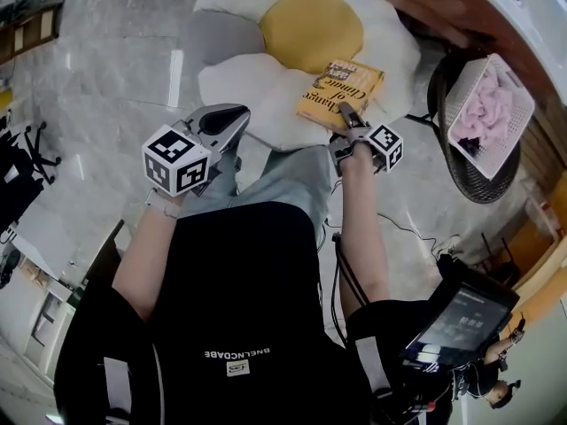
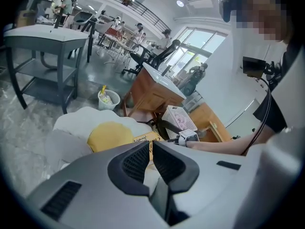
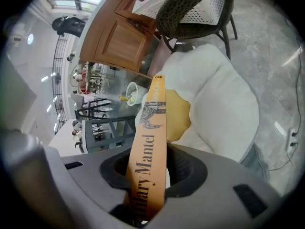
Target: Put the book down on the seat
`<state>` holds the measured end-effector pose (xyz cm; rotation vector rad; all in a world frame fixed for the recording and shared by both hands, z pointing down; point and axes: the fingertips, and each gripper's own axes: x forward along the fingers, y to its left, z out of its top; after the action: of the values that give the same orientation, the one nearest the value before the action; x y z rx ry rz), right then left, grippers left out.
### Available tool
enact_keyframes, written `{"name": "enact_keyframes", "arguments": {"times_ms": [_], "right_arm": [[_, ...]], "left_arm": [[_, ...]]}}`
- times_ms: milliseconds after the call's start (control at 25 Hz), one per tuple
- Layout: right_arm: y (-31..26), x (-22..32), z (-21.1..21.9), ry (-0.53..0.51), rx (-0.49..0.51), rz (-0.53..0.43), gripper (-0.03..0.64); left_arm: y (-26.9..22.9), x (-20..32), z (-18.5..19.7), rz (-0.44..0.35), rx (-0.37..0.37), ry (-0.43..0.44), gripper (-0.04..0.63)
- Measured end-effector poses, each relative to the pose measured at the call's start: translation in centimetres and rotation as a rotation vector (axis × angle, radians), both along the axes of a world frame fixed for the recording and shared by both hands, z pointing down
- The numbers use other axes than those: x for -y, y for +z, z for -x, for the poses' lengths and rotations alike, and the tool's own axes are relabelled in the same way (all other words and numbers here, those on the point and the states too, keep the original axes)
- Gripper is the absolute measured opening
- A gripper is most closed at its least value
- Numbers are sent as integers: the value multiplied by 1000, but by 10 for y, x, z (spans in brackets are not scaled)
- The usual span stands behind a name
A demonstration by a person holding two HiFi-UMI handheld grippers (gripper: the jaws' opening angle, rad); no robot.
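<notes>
Over the seat (image 1: 257,78): book (image 1: 341,94), orange, above the white edge, just beside the yellow middle (image 1: 310,29); cannot tell if touching the seat yet.
Right tongs (image 3: 155,165): squeezed tight on the spine of the book, near one end.
Left tongs (image 2: 151,144): pressed together, nothing inside, near the front of the seat, apart from the book.
Step now: probably lowering the book onto the seat.
How to do it well: go down slowly; keep the book flat, not tipped; aim for the soft white part, not past the edge; let go only once flat on the seat; then pull straight back so as not to drag it.
Left tongs help: not needed, best kept clear.
What could go wrong: soft, puffy seat, so maybe a slide off the rim if left too close to the edge.
Books: one.
Seats: one.
Tongs: two.
Off to the right: one white basket (image 1: 492,104) with pink stuff, on one dark chair (image 1: 461,180).
</notes>
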<state>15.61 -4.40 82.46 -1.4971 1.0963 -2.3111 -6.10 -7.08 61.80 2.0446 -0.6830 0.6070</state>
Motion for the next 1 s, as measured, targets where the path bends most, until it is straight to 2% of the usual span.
{"name": "enact_keyframes", "arguments": {"times_ms": [720, 1000], "right_arm": [[59, -21, 29, 4, 65, 173, 160], [72, -13, 38, 24, 90, 193, 161]], "left_arm": [[23, -22, 32, 45, 10, -77, 14], [28, -26, 44, 59, 13, -102, 14]]}}
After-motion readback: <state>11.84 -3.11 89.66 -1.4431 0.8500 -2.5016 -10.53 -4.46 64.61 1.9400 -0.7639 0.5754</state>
